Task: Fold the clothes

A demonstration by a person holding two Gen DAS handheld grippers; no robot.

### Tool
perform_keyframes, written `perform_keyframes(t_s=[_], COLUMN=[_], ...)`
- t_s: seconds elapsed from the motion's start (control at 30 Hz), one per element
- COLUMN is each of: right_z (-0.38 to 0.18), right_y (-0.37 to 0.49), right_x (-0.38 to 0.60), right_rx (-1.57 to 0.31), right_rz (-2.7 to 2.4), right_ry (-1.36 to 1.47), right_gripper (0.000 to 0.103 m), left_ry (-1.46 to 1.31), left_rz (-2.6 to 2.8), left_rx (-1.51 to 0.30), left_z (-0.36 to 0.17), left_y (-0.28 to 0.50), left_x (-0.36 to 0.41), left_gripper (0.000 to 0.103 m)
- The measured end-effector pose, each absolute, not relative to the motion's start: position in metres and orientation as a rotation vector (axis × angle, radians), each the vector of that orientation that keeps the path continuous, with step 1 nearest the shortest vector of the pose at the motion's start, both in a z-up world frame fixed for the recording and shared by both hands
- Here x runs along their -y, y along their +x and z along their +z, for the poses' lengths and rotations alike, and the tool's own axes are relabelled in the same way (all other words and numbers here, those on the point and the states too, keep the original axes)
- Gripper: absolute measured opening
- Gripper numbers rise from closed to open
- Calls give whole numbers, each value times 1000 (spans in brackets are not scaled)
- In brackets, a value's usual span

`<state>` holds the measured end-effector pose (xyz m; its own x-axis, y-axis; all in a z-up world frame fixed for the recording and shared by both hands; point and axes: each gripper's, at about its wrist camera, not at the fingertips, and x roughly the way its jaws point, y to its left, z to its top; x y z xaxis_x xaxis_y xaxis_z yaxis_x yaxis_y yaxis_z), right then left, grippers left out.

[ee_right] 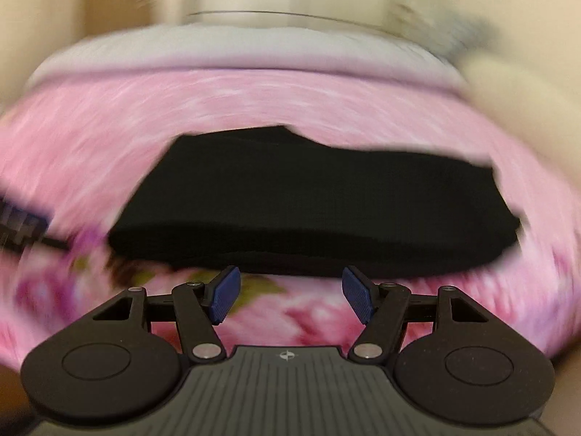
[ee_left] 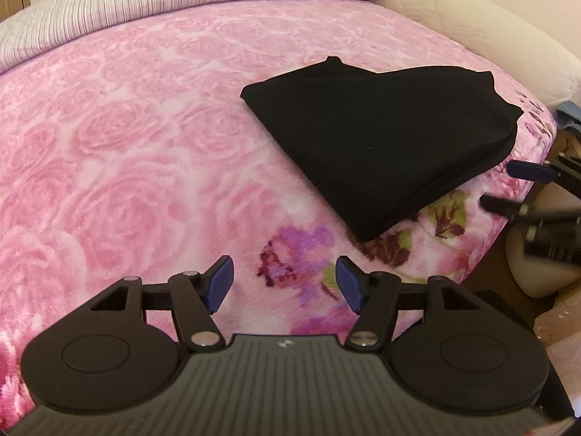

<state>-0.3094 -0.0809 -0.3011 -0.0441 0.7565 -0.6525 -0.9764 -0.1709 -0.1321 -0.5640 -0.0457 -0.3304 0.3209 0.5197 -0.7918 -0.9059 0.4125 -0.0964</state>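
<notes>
A folded black garment lies flat on the pink rose-patterned bed cover, near the bed's right edge. My left gripper is open and empty, hovering over the cover just short of the garment's near corner. My right gripper shows at the right edge of the left wrist view, open, beside the garment's edge. In the blurred right wrist view the garment fills the middle, and my right gripper is open and empty just in front of its near edge. The left gripper shows at the left there.
A grey striped quilt lies along the far side of the bed. A cream padded headboard or cushion stands at the right. The bed edge drops off at the right, with a beige object below.
</notes>
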Motion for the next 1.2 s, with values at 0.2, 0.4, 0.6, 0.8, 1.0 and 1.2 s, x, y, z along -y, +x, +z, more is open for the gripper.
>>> perform_keyframes(t_s=[0.2,0.4,0.6,0.8,1.0,1.2], right_z=[-319,-342,-351,-360,-323,-296], right_y=[-376,-412,-425,-439,-395,-232], right_x=[85,77,67,60,27,4], right_rx=[-36,226,350,392,-165,-981], right_rz=[1789,1822,1841,1849,1907,1785], right_ry=[-973,-1135,-1180,-1227,-867,6], right_gripper=[65,73,73,48,10,11], left_ry=[-630,-641,-643,-649,-625,-554], left_rz=[1004,993,991,988,971,863], left_rx=[-756,-751,-745,-740,-738,-709], left_z=[-337,-340,-343,-345,-334,-322], left_y=[-570,-576,-578,-579,-566,-507], left_x=[37,29,20,15,7,-12], left_gripper=[58,58,58,58,58,58])
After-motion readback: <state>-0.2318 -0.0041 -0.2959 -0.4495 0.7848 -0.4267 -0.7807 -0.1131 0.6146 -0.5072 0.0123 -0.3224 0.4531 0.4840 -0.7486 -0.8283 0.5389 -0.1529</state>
